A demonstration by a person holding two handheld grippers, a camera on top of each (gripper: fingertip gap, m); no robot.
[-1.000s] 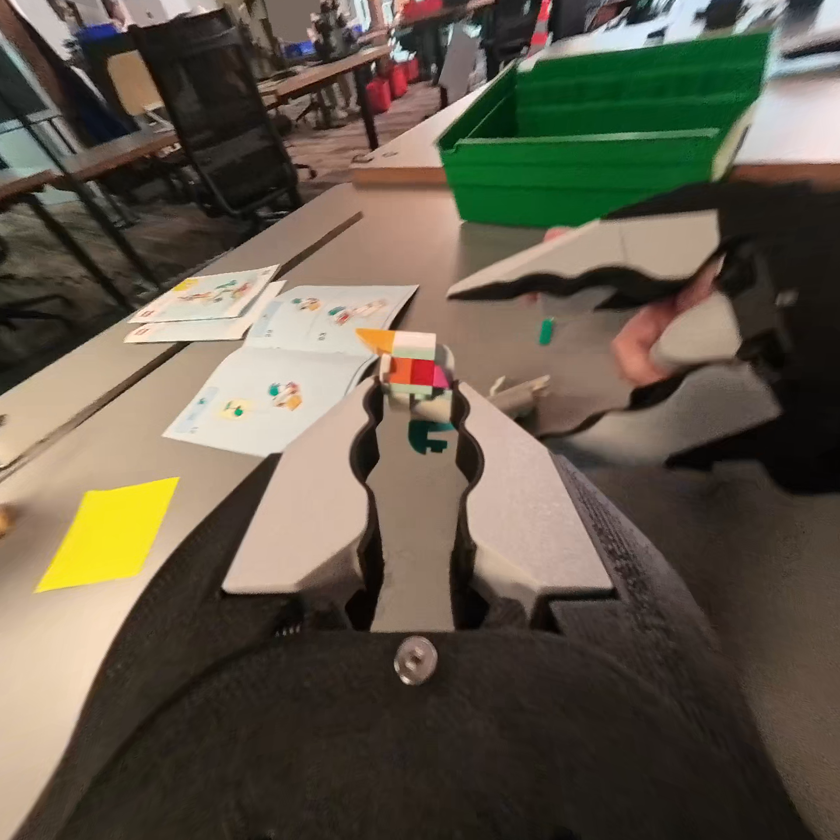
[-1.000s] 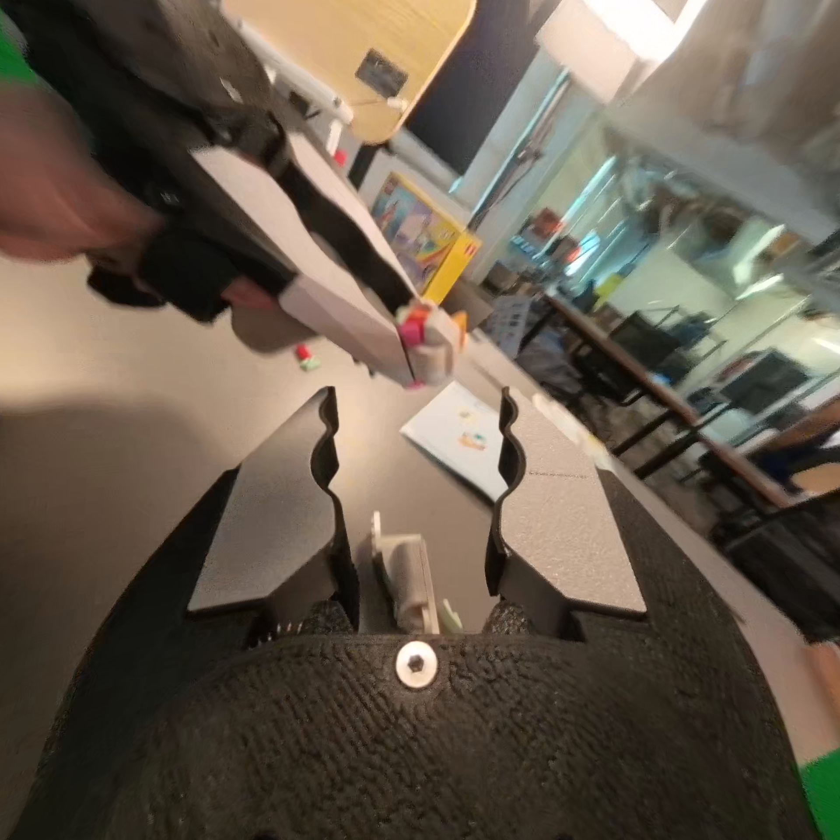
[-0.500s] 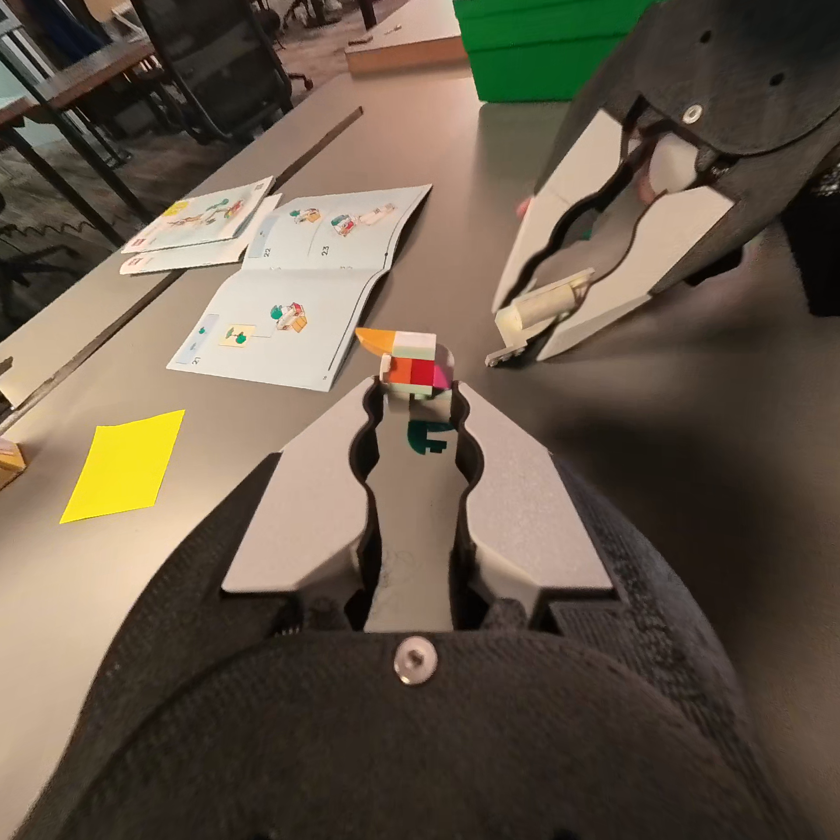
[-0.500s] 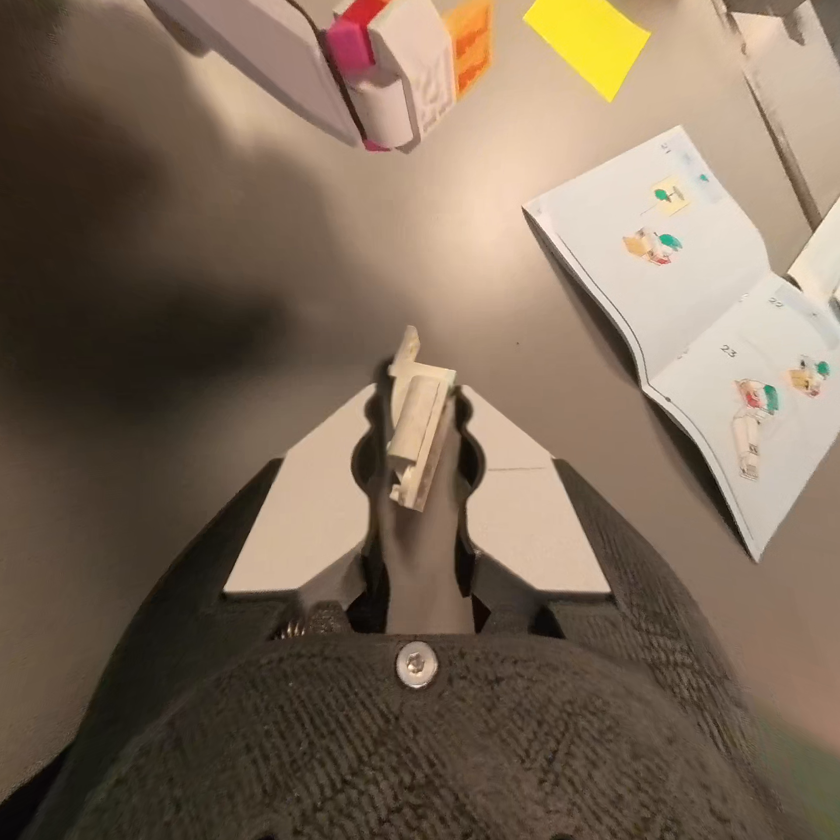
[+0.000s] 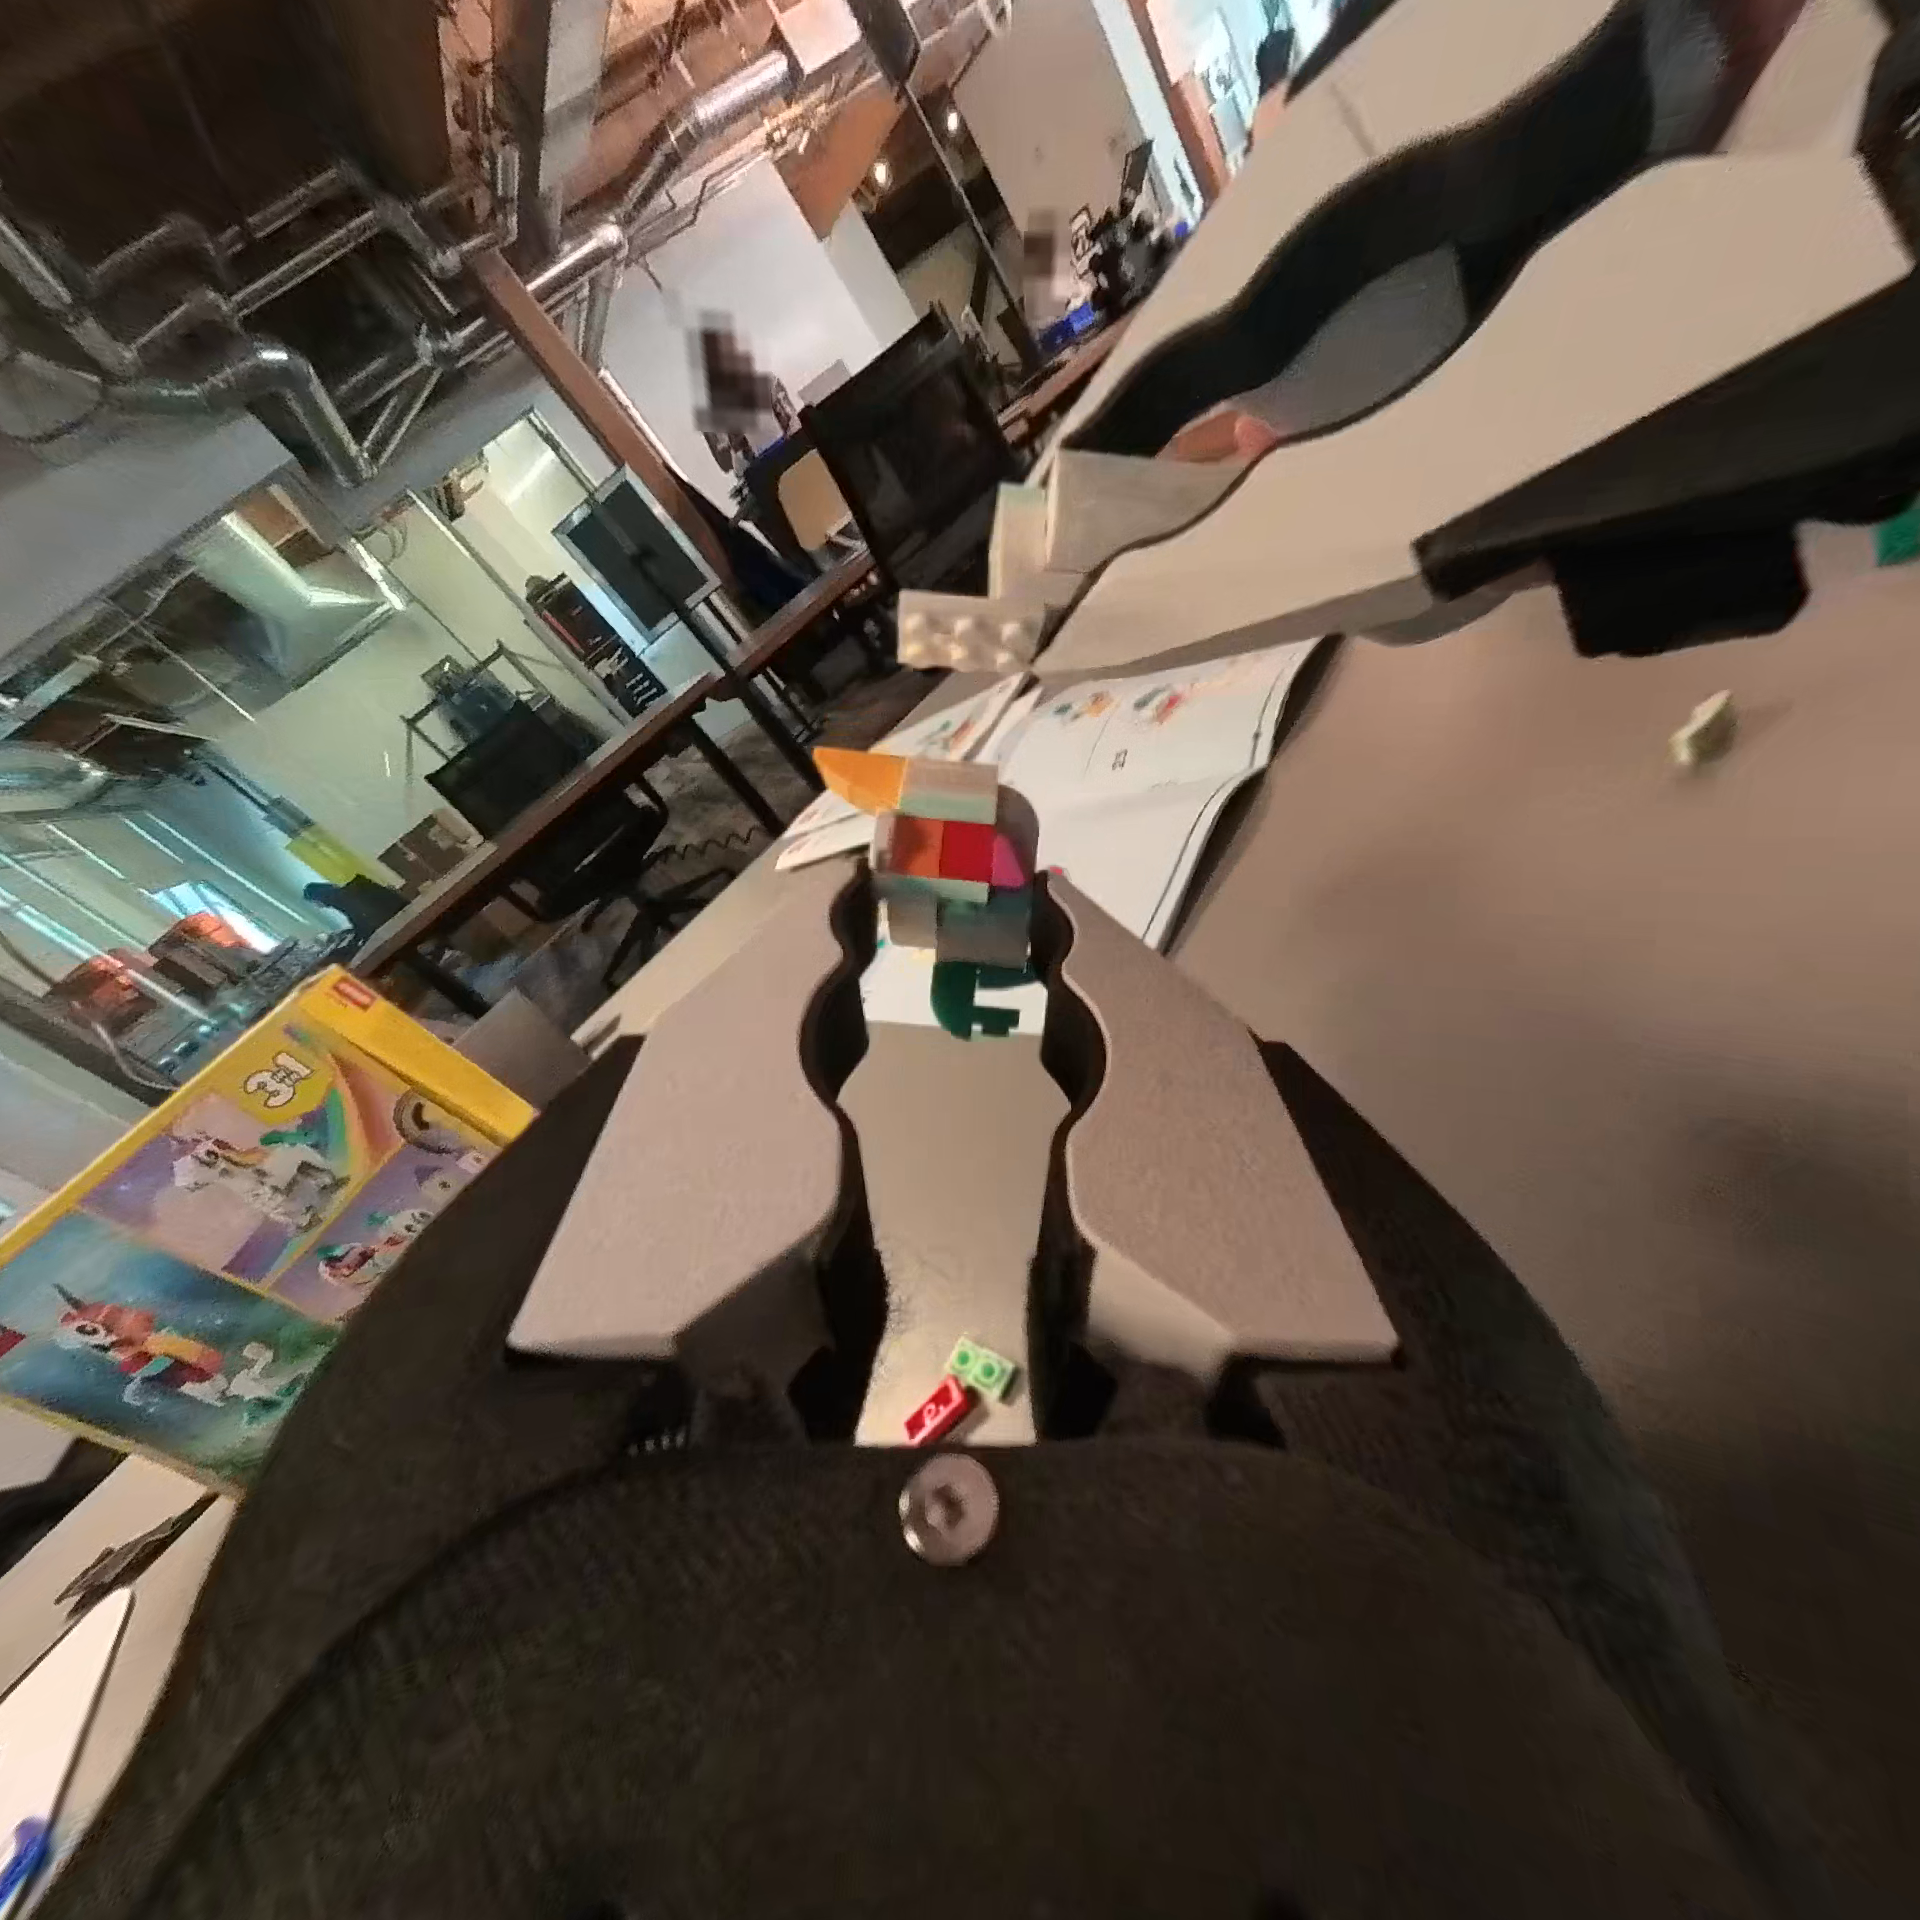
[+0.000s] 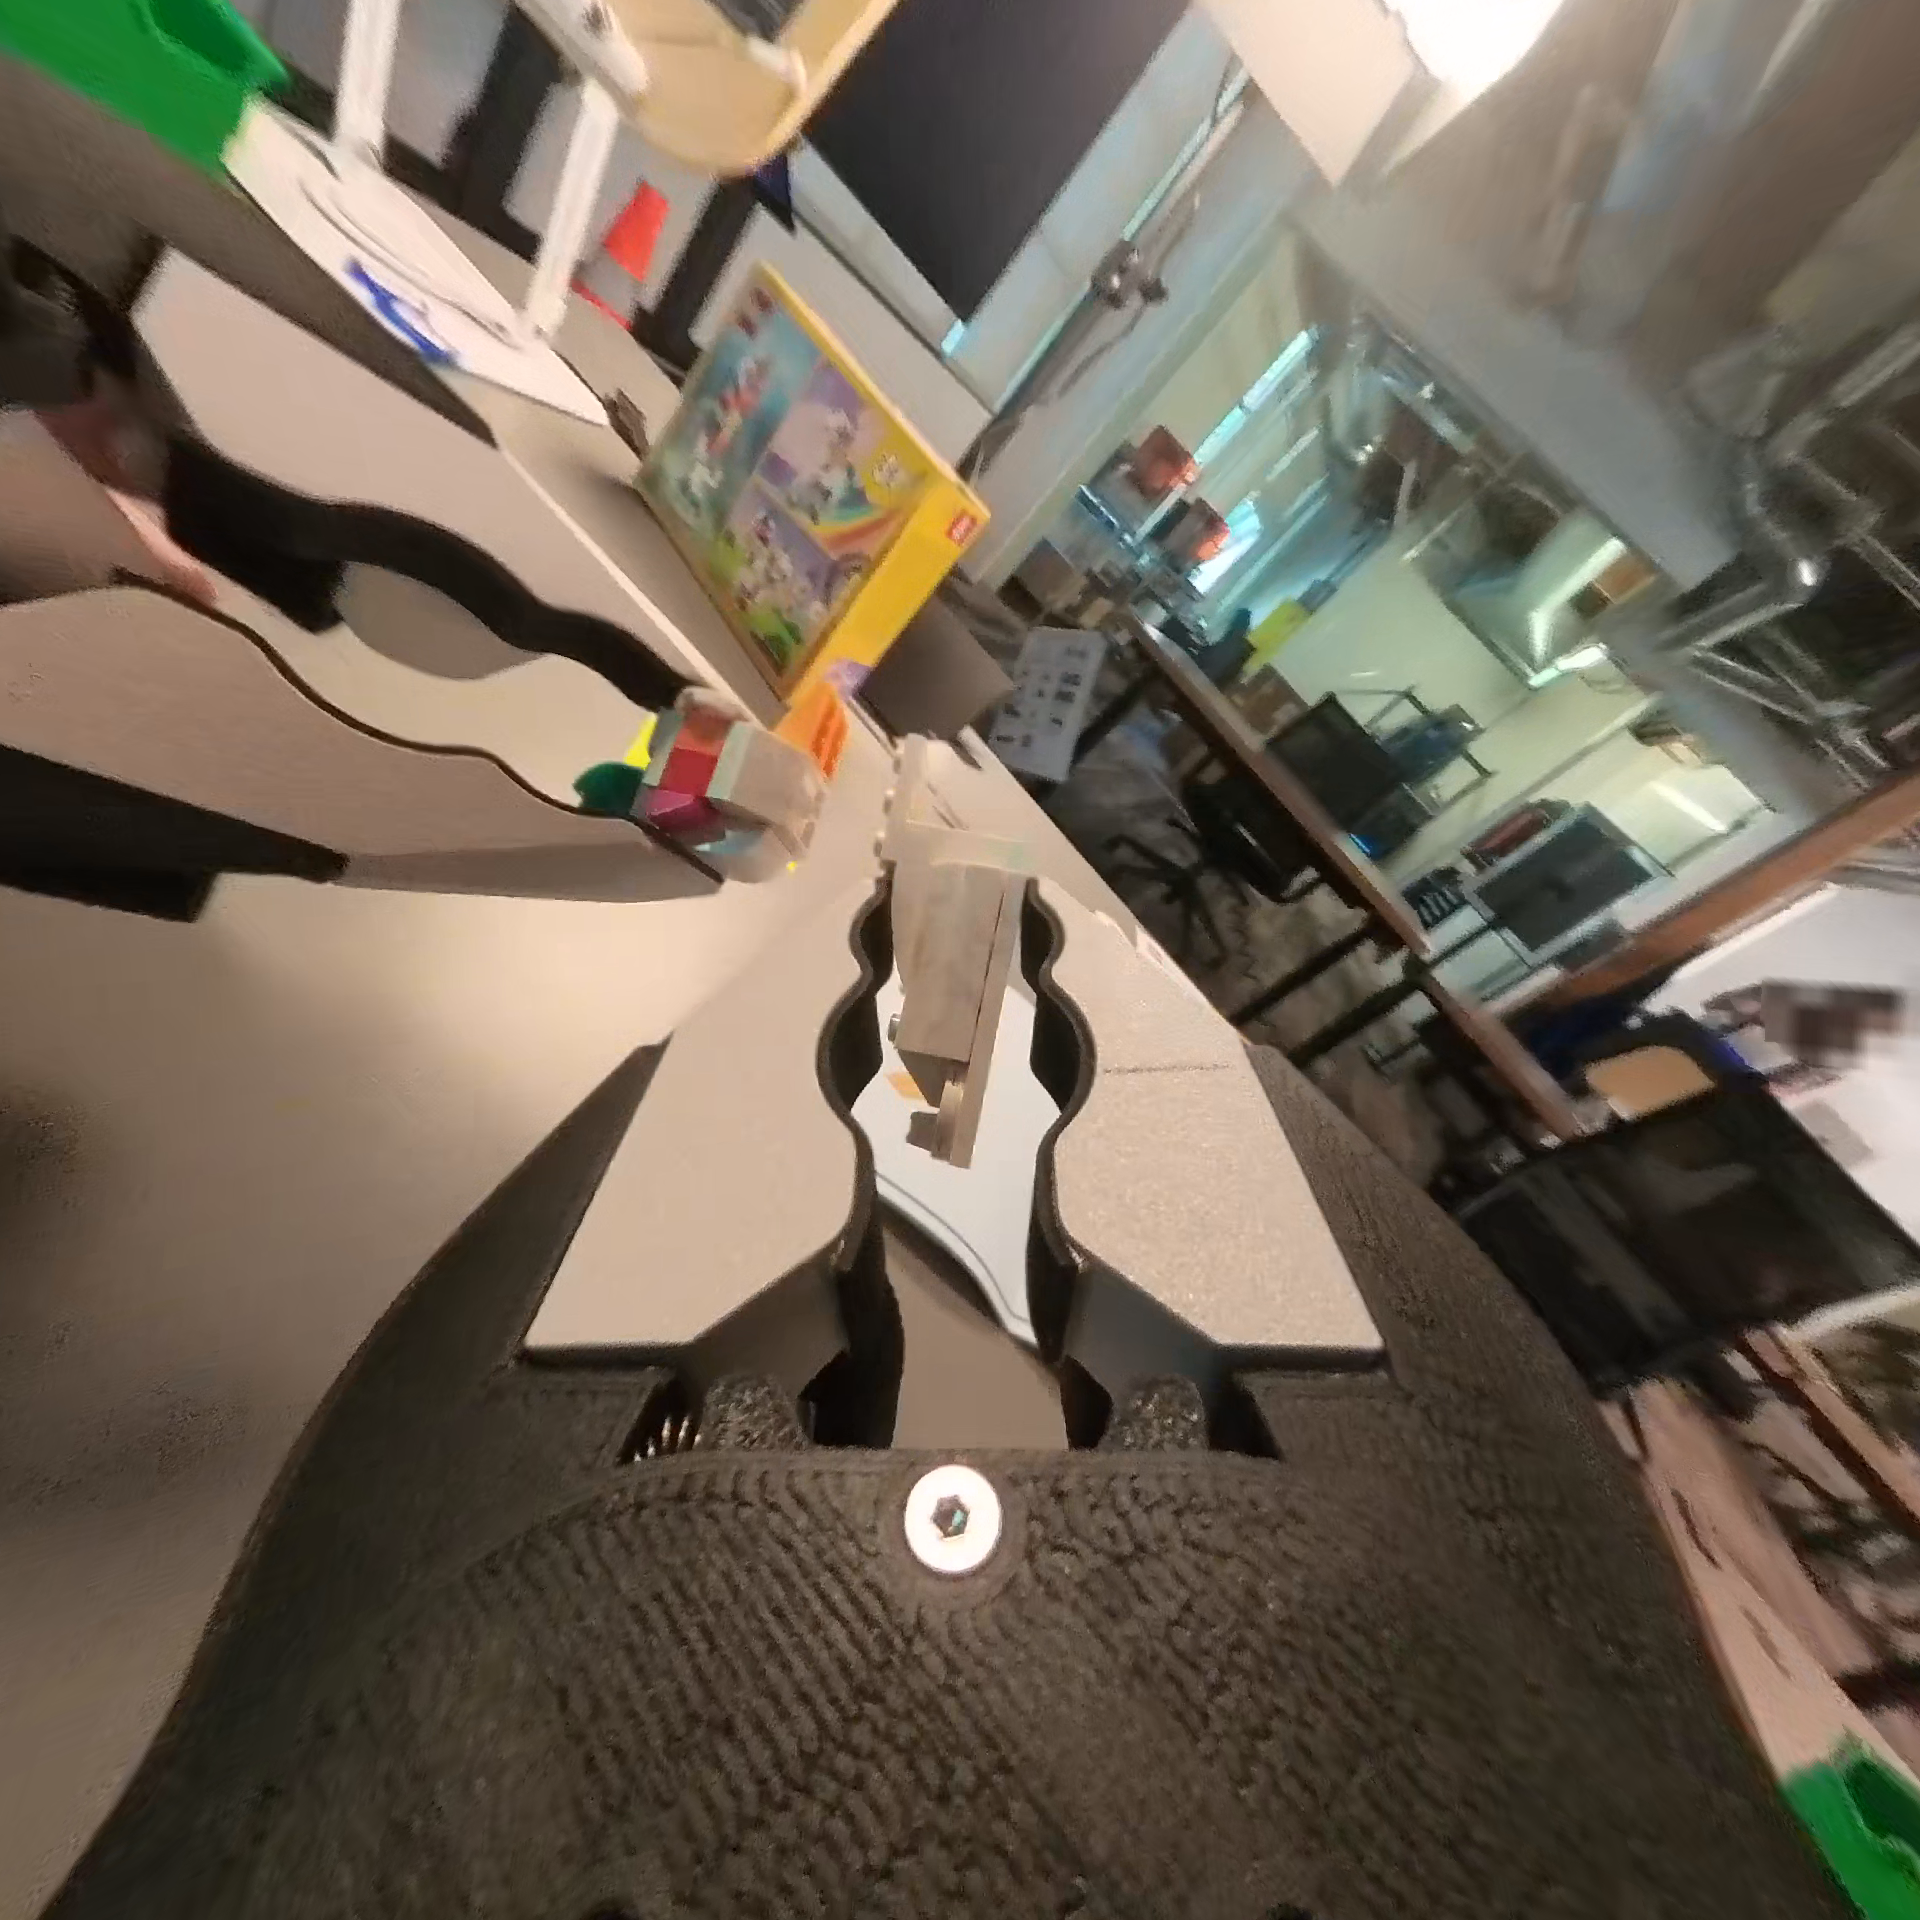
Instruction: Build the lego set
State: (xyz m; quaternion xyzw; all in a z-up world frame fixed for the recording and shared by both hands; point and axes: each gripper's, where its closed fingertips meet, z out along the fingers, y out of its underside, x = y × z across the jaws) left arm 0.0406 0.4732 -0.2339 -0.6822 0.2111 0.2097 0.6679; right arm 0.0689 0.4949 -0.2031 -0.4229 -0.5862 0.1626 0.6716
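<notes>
My left gripper [image 5: 951, 914] is shut on a small multicoloured lego build [image 5: 940, 847] with an orange wedge, red, pink and grey bricks and a dark green piece below. It is held above the table. My right gripper [image 6: 951, 894] is shut on a white lego piece [image 6: 951, 945] made of plates. In the left wrist view the right gripper [image 5: 1049, 613] comes in from the upper right with the white piece [image 5: 971, 629] at its tip, just above the build. In the right wrist view the left gripper [image 6: 717, 831] holds the build [image 6: 727, 784] just left of the white piece.
An open instruction booklet [image 5: 1143, 743] lies on the grey table [image 5: 1507, 935]. The yellow lego box [image 5: 239, 1226] stands at the left; it also shows in the right wrist view [image 6: 810, 499]. Loose small pieces [image 5: 961, 1392] lie below my left gripper, another [image 5: 1704, 727] at right. A green bin [image 6: 114, 62] shows at far left. Spacing between my two grippers at the tips: around 5 cm.
Both grippers have lifted and tilted towards level. The right gripper carried the white piece up off the table and brought it close to the build in the left gripper.
</notes>
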